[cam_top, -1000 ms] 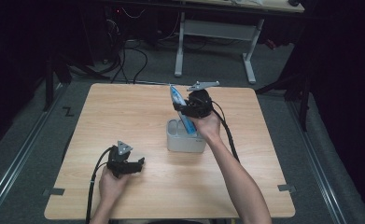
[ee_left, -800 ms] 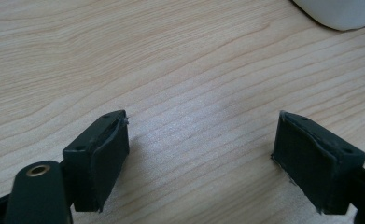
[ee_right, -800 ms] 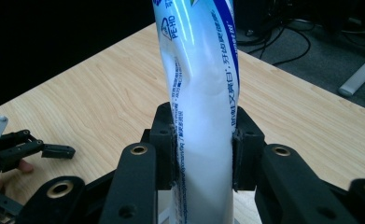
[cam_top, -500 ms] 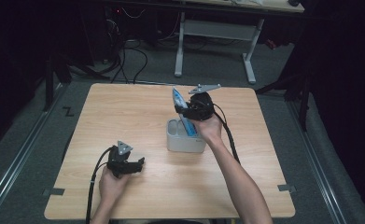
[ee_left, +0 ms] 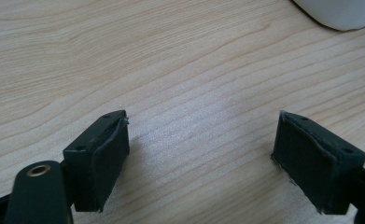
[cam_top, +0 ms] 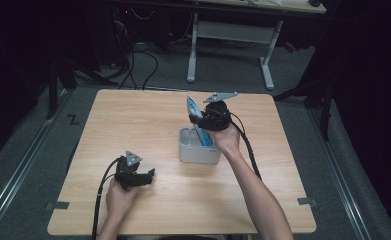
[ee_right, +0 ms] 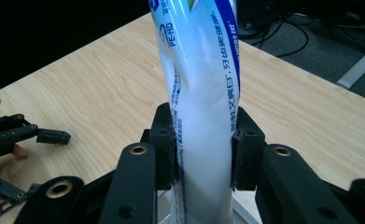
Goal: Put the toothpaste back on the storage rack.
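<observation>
Right gripper (ee_right: 202, 144): fingers clamp a toothpaste tube (ee_right: 203, 93) between them, above the white holder (cam_top: 198, 150).
Left gripper (ee_left: 203, 149): fingers wide, nothing between.
Print: "PE-HD", Chinese characters.
Cut off: tube's top.

The table (cam_top: 148, 125) is lit evenly from above while the room around it falls into near-black. In the right gripper view the tube (ee_right: 203, 93) shows soft white glare and the near jaws are slightly blurred. The left gripper view is bright, with faint shadows under the pads (ee_left: 108, 158).
</observation>
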Available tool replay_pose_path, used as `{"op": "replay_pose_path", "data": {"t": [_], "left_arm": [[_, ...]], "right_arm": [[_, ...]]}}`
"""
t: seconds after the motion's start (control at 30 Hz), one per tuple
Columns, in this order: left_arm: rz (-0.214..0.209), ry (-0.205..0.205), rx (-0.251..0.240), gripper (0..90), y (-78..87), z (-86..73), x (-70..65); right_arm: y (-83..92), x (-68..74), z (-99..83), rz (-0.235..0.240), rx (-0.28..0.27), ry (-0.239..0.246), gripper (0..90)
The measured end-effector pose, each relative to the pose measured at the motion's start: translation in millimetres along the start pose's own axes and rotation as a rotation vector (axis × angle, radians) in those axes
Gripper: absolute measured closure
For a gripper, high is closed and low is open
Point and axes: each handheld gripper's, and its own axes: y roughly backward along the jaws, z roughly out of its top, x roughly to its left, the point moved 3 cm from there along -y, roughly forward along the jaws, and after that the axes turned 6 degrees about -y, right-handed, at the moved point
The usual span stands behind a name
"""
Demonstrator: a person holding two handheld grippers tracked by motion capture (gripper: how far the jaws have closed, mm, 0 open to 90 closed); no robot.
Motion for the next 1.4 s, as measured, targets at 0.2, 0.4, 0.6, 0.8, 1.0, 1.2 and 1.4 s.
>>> {"op": "replay_pose_path", "data": {"t": [0.2,0.4,0.6,0.8,1.0,1.2,1.4], "left_arm": [[0.002,-0.001,0.0,18.5,0.0,0.0,0.1],[0.002,0.0,0.0,18.6,0.0,0.0,-0.1],[0.003,0.0,0.0,18.6,-0.1,0.1,-0.1],[0.003,0.0,0.0,18.6,0.0,0.1,-0.1],[0.003,-0.001,0.0,18.6,-0.1,0.1,-0.1],[0.003,0.0,0.0,18.6,-0.1,0.1,-0.1],[0.003,-0.001,0.0,18.6,-0.1,0.1,-0.1]], "right_arm": [[0.3,-0.5,-3.2,-0.006,0.006,0.01,67.9],[0.2,-2.8,-8.5,-0.008,0.01,-0.006,67.8],[-0.2,-3.6,-13.4,-0.001,0.014,-0.017,67.7],[0.9,-1.8,-14.1,-0.004,0.018,-0.002,67.6],[1.9,-1.7,-17.5,-0.018,0.031,0.011,67.3],[3.4,-5.2,-23.8,-0.028,0.036,0.001,67.3],[6.0,-5.8,-27.0,-0.025,0.028,0.002,67.2]]}}
